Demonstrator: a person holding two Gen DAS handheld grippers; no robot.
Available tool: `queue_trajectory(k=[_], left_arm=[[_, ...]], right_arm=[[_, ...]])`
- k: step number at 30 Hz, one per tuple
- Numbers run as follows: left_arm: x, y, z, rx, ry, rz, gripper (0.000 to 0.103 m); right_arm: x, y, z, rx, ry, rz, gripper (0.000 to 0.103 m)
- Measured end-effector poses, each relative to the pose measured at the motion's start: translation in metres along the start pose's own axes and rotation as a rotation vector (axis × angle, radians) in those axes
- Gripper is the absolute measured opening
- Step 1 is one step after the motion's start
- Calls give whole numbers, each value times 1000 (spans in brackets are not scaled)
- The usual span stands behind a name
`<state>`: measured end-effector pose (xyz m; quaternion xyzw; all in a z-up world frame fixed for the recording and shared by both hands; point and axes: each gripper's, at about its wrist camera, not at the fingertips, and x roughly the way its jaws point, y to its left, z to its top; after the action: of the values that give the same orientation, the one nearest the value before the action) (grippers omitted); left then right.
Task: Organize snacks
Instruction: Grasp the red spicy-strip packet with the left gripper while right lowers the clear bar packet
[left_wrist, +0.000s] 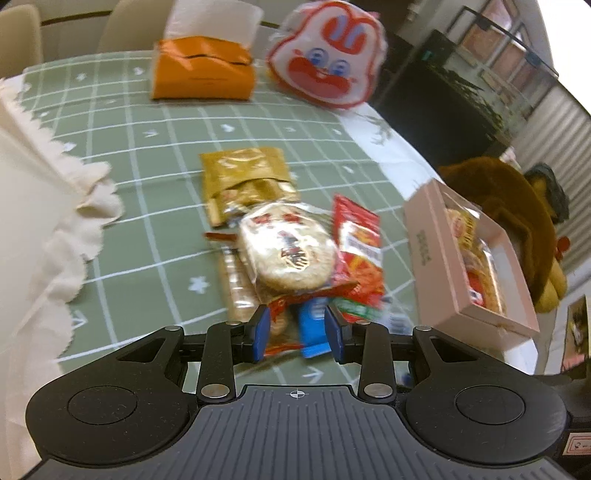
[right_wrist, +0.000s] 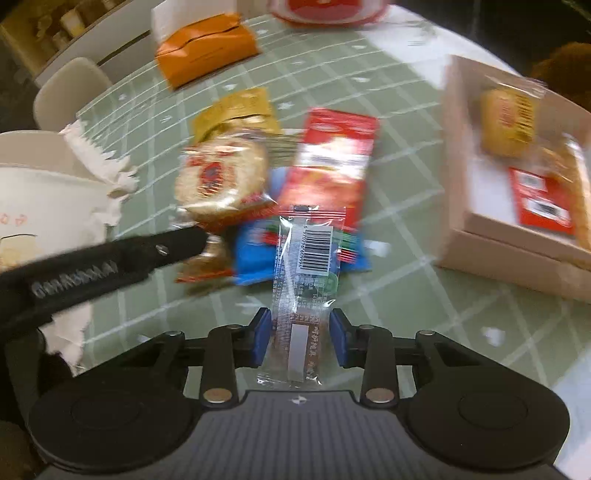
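A pile of wrapped snacks lies on the green checked tablecloth: a round rice cracker (left_wrist: 288, 251) (right_wrist: 221, 177), a red packet (left_wrist: 358, 236) (right_wrist: 332, 155), a gold packet (left_wrist: 247, 173) (right_wrist: 236, 110) and a blue packet (left_wrist: 312, 332) (right_wrist: 258, 254). My left gripper (left_wrist: 297, 332) is open with its fingers around the near edge of the pile. My right gripper (right_wrist: 299, 338) is open with a clear-wrapped brown snack bar (right_wrist: 303, 291) lying between its fingers. A pink box (left_wrist: 465, 258) (right_wrist: 517, 206) at the right holds several snacks. The left gripper's arm (right_wrist: 110, 258) reaches into the right wrist view.
An orange tissue box (left_wrist: 203, 70) (right_wrist: 207, 48) and a red-and-white rabbit-face bag (left_wrist: 328, 55) stand at the back. A cream cloth (left_wrist: 44, 206) (right_wrist: 92, 177) lies at the left. A brown plush toy (left_wrist: 517, 221) sits beyond the table's right edge. Chairs stand behind.
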<state>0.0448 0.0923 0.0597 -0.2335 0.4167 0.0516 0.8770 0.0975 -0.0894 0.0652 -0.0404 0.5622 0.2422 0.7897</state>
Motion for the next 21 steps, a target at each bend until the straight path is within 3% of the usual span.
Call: queue_trajectory(k=[4,11,17,21], left_arm=[[-2,-13,-1,17,-15,-19,37],[-14,-29,6,-2,-163,-6,37],[23,-59,24,101,-65,-23,37],[55,-70,35,140,-17,37,37]], right_arm=[[-15,-38,-18,59,-29,-58,33],[-37,-91,-41,151,-92,-125,33],[-37,-112,-49,192,-108,-135,35],[-32,-122,-58,207,-94,-131,49]])
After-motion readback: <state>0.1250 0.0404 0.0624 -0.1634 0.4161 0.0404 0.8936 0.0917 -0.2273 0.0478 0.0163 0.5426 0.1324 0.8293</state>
